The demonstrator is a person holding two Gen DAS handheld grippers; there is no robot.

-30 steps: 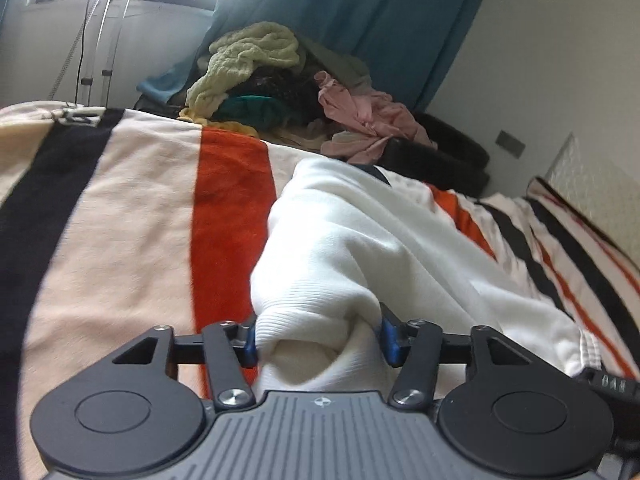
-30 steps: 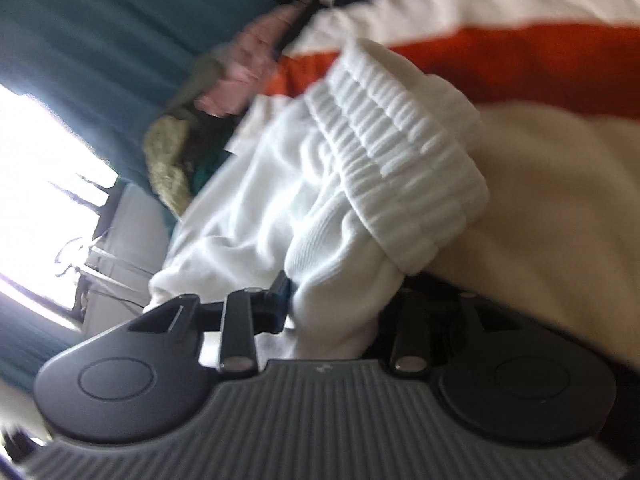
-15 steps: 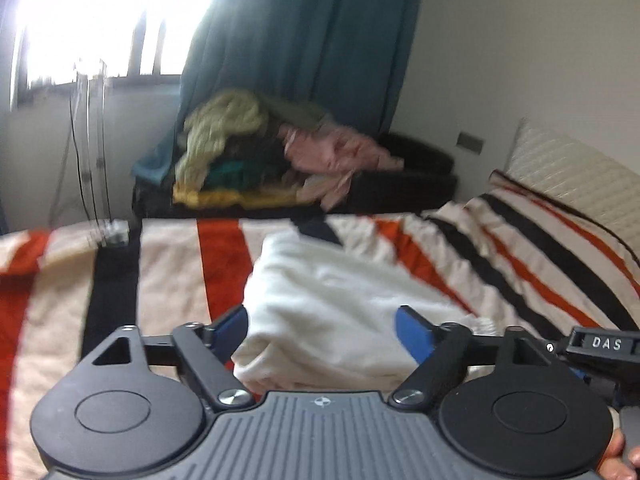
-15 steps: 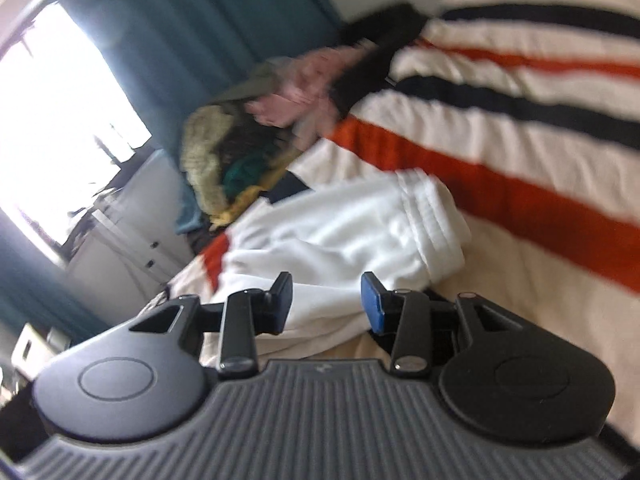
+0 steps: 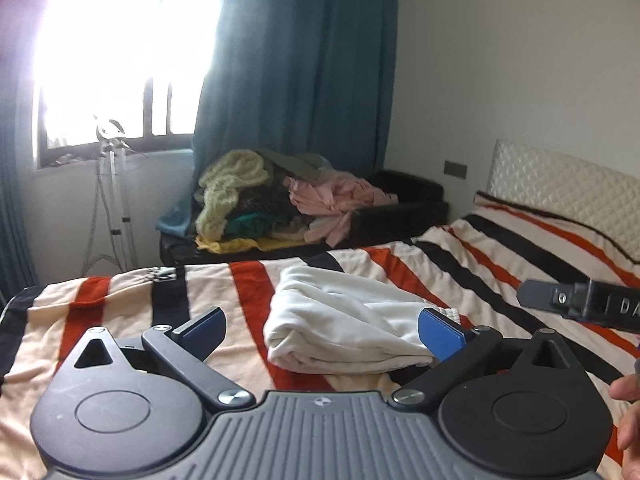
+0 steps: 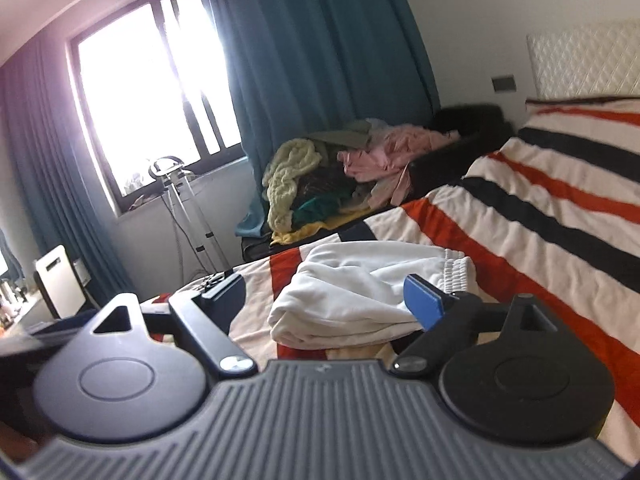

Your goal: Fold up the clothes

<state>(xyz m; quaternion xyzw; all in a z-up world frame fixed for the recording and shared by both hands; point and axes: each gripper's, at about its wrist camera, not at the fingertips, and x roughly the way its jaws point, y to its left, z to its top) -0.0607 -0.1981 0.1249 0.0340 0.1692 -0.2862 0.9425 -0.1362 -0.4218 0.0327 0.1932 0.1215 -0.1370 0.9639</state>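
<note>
Your left tongs (image 5: 322, 330) hung with their blue-padded jaws spread wide and empty, raised above the striped blanket in cream, orange and black (image 5: 472, 280) that covered the bed. Framed between those jaws, but well beyond them and untouched, lay the folded white sweatshirt-knit garment (image 5: 344, 324), a thick, slightly rumpled bundle resting flat on the blanket across an orange stripe, with its folded edge toward you.

Behind the bed, from left to right, stood a bright barred window (image 5: 120, 60), a slim metal stand (image 5: 112, 200), long teal curtains (image 5: 296, 72) and a loose heap of unfolded clothes in pale green knit, pink and dark fabrics (image 5: 280, 204) piled on a low black seat. A quilted cream headboard (image 5: 560, 184) closed the scene on the right.

At the right edge of the left wrist view, part of your other black tool and some fingers (image 5: 628, 412) showed.

Your right tongs (image 6: 324, 294) were likewise opened wide, gripping nothing. In that view the white garment (image 6: 360, 292) lay on the blanket (image 6: 540, 232) ahead of the jaws, its ribbed elastic band (image 6: 458, 270) turned to the right.
</note>
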